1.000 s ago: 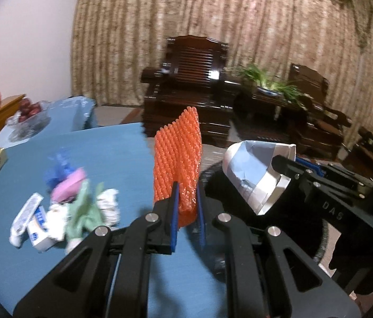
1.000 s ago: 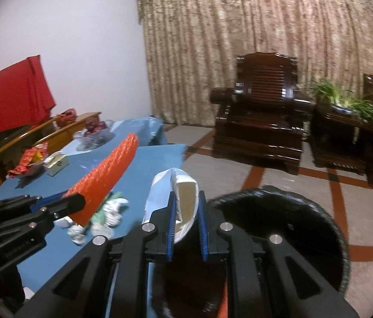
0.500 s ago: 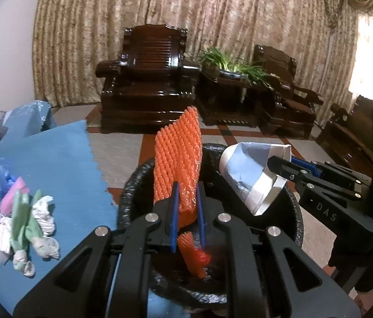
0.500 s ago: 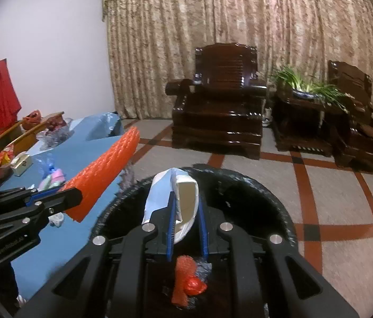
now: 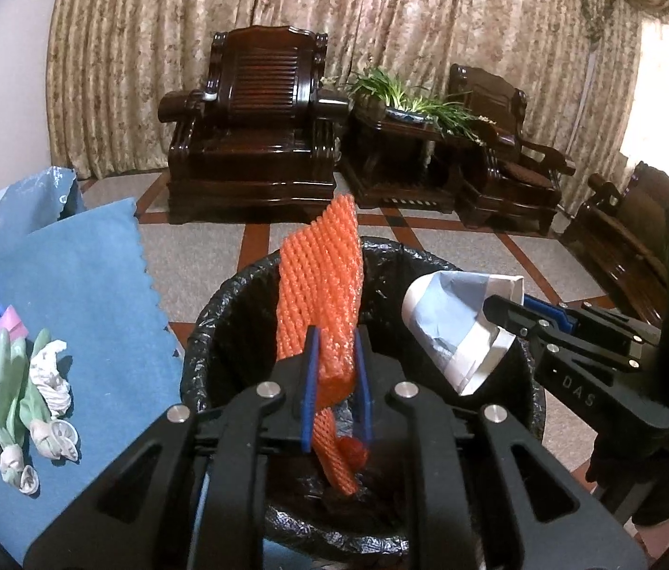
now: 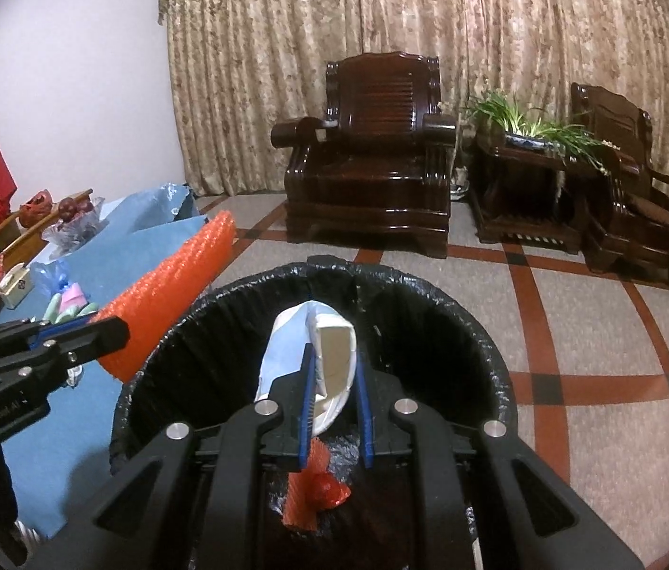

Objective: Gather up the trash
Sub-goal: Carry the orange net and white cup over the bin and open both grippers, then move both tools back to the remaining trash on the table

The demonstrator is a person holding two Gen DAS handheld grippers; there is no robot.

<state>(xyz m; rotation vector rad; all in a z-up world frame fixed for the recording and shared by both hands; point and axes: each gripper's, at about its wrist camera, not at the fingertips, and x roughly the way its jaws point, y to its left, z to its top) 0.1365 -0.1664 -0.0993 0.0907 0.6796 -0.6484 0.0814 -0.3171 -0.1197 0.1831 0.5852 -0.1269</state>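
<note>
Heavy curtains and dark wooden armchairs stand behind a blue-clothed worktop (image 5: 87, 285), and the black-lined bin (image 6: 429, 294) sits just off its edge so scraps can go straight over; your left gripper (image 5: 336, 380) has its jaws narrow on the orange foam net (image 5: 320, 294), held upright above the bin mouth; your right gripper (image 6: 334, 399) pinches the crushed paper cup (image 6: 329, 346) over the same opening; both look ready to drop; more wrappers (image 5: 25, 403) wait near the worktop's near edge.
</note>
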